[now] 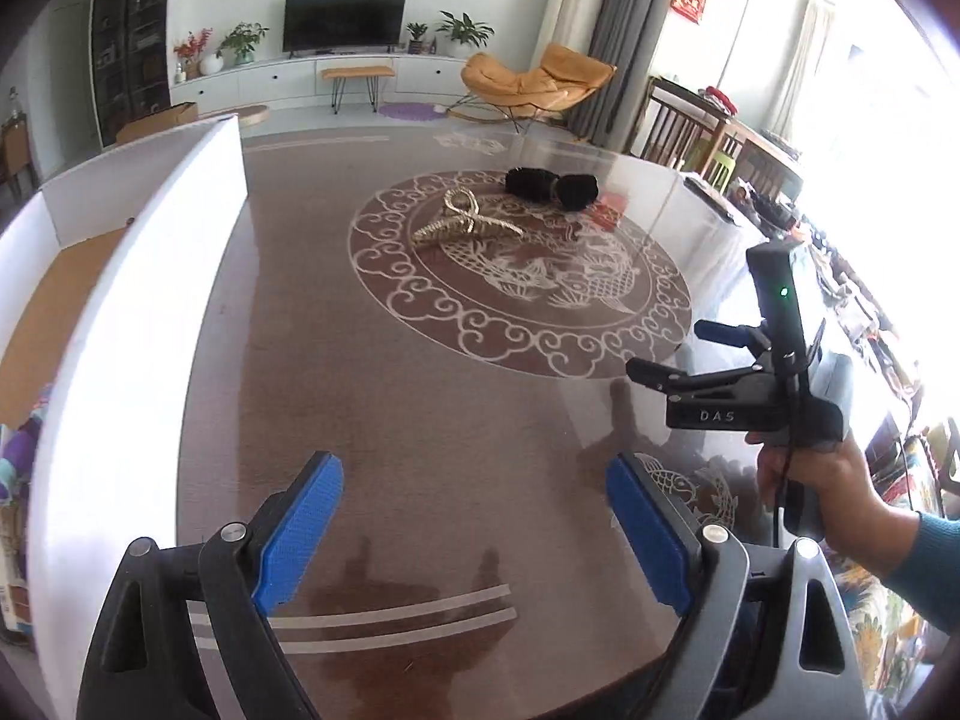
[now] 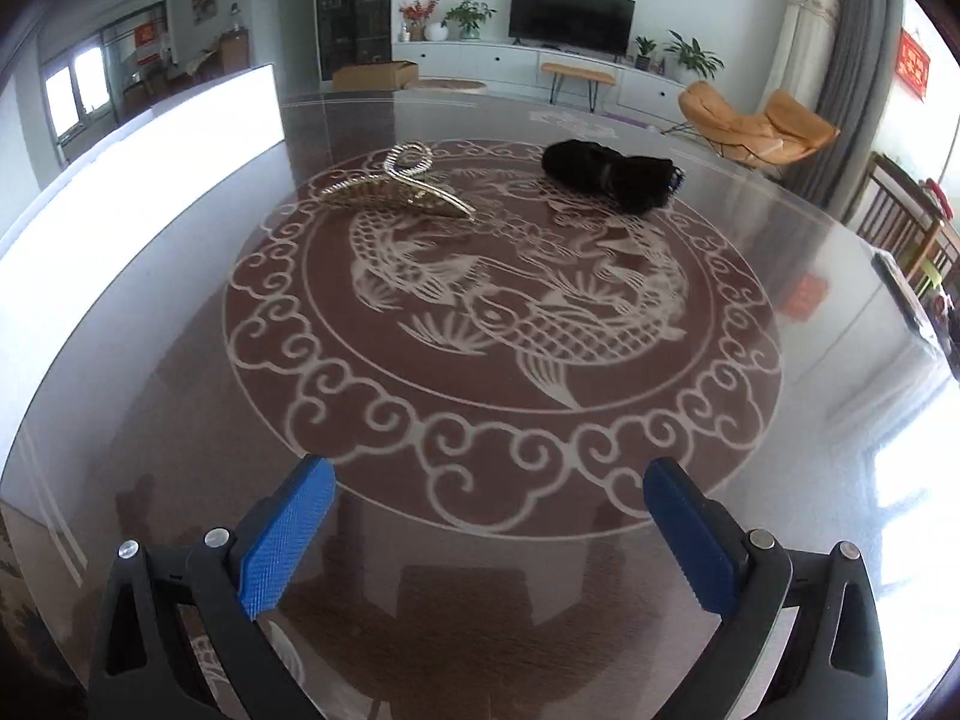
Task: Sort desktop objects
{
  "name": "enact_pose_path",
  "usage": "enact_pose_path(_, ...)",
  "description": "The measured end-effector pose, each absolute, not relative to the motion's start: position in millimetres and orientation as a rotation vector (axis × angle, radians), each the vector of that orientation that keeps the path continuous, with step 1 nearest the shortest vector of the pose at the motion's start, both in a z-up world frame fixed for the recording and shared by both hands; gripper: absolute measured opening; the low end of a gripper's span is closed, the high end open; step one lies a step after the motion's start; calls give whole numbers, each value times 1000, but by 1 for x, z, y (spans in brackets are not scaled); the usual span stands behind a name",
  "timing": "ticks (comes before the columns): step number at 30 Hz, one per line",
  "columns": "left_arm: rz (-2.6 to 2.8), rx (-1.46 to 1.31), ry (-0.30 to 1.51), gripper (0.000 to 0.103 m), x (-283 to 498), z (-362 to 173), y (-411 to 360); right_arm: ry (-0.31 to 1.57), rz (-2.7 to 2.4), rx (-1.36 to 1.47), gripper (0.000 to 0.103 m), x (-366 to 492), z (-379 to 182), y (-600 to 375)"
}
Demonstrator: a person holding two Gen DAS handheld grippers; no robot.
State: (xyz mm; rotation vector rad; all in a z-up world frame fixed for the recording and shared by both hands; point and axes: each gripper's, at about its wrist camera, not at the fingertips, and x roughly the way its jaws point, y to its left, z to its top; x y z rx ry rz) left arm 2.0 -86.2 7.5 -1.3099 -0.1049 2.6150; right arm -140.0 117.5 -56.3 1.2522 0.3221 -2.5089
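A gold hair claw clip [image 1: 462, 221] lies on the round glass-topped table [image 1: 420, 396], near the far side of its fish pattern; it also shows in the right wrist view [image 2: 396, 192]. A black furry object [image 1: 552, 187] lies just beyond it, to the right, and shows in the right wrist view [image 2: 609, 175]. My left gripper [image 1: 474, 534] is open and empty over the near table edge. My right gripper [image 2: 489, 531] is open and empty, well short of both objects; it shows from the side in the left wrist view [image 1: 672, 354].
A white-walled box [image 1: 150, 276] with a brown floor stands at the table's left edge; its wall shows in the right wrist view [image 2: 138, 156]. Items with purple and teal lie at the box's near end [image 1: 18, 462]. Chairs and clutter stand to the right [image 1: 720, 138].
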Motion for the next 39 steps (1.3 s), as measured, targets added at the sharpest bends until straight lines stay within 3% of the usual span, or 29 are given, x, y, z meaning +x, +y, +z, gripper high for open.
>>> enact_pose_path(6, 2603, -1366, 139, 90, -50, -34, -56, 164, -2532, 1276, 103, -128, -48, 155)
enact_pose_path(10, 2594, -1396, 267, 90, -94, -47, -55, 237, -2531, 1293, 103, -122, -51, 146)
enact_pose_path(14, 2556, -1371, 202, 94, -131, -52, -63, 228, -2527, 1293, 103, -124, -53, 148)
enact_pose_path(17, 2530, -1360, 219, 103, -156, -56, -63, 228, -2527, 1293, 103, -124, -53, 148)
enact_pose_path(38, 2415, -1312, 332, 103, -261, -52, -31, 228, -2527, 1293, 103, -125, -54, 147)
enact_pose_path(39, 2426, -1302, 309, 93, -260, -52, -31, 228, -2527, 1293, 103, -125, -54, 147)
